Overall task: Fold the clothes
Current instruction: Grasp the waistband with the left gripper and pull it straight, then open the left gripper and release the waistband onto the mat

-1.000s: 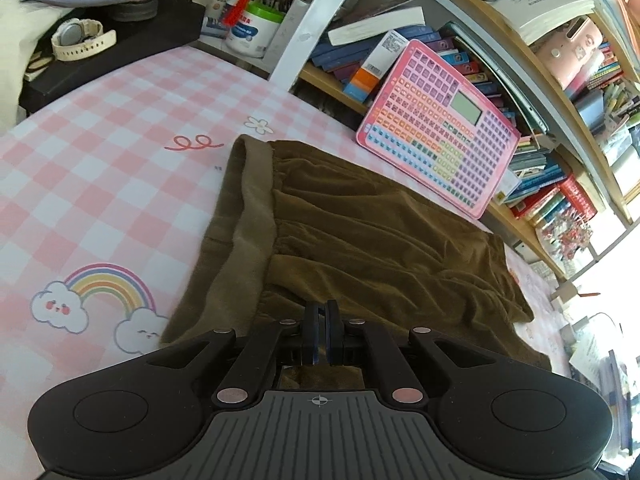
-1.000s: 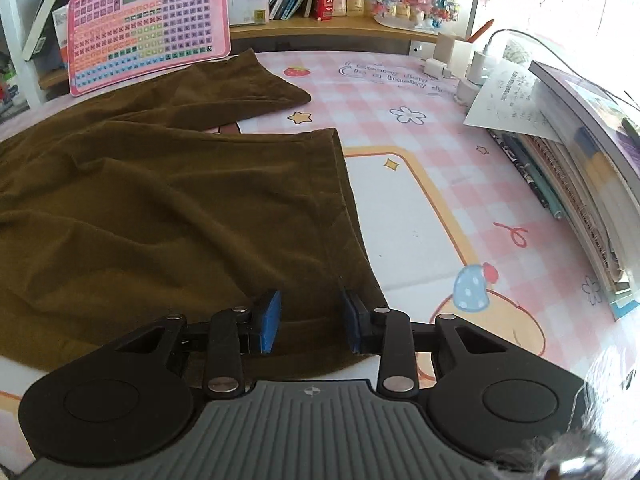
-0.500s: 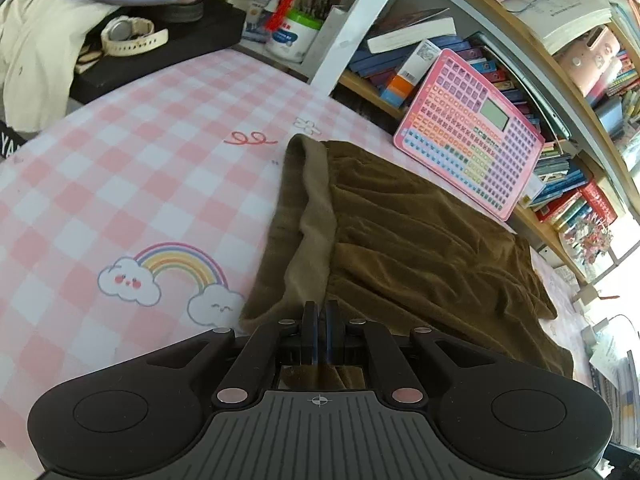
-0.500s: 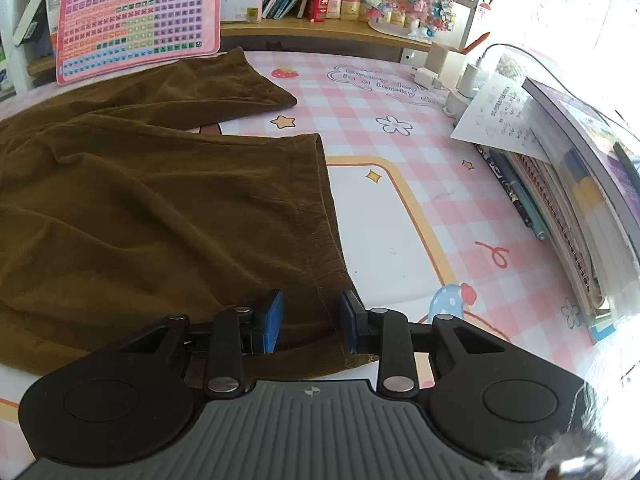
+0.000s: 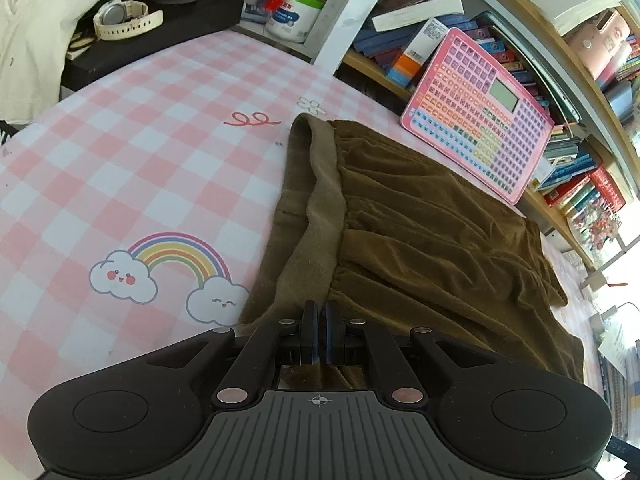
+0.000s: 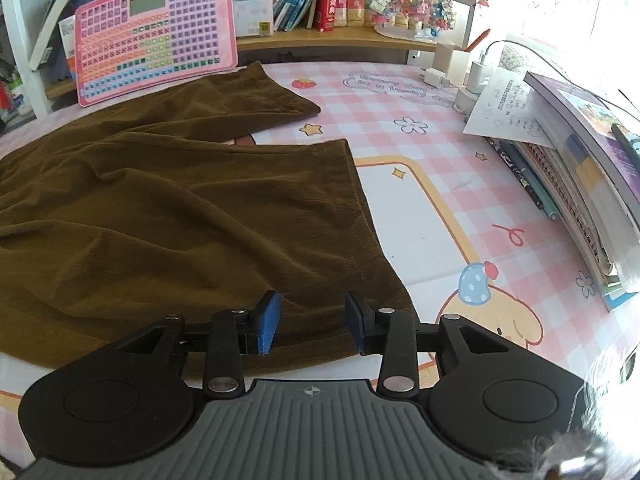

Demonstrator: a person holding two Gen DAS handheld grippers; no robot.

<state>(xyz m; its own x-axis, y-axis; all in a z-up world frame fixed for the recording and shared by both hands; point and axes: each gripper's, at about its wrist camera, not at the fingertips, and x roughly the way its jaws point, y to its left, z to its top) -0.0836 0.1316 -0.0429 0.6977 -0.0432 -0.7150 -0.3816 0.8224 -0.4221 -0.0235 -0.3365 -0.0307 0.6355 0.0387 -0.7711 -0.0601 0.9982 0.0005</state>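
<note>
My left gripper (image 5: pixel 319 334) is pinching the near waistband corner of the brown shorts (image 5: pixel 420 236), spread across the pink checked worktop (image 5: pixel 120 152). My right gripper (image 6: pixel 313 322) hangs spread over the near leg hem (image 6: pixel 372 264). A white tub (image 5: pixel 294 16) holding pens stands far left.

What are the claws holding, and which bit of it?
The left claw is shut on the brown shorts, pinching the near end of the waistband. The right claw is open over a leg hem, holding nothing.
</note>
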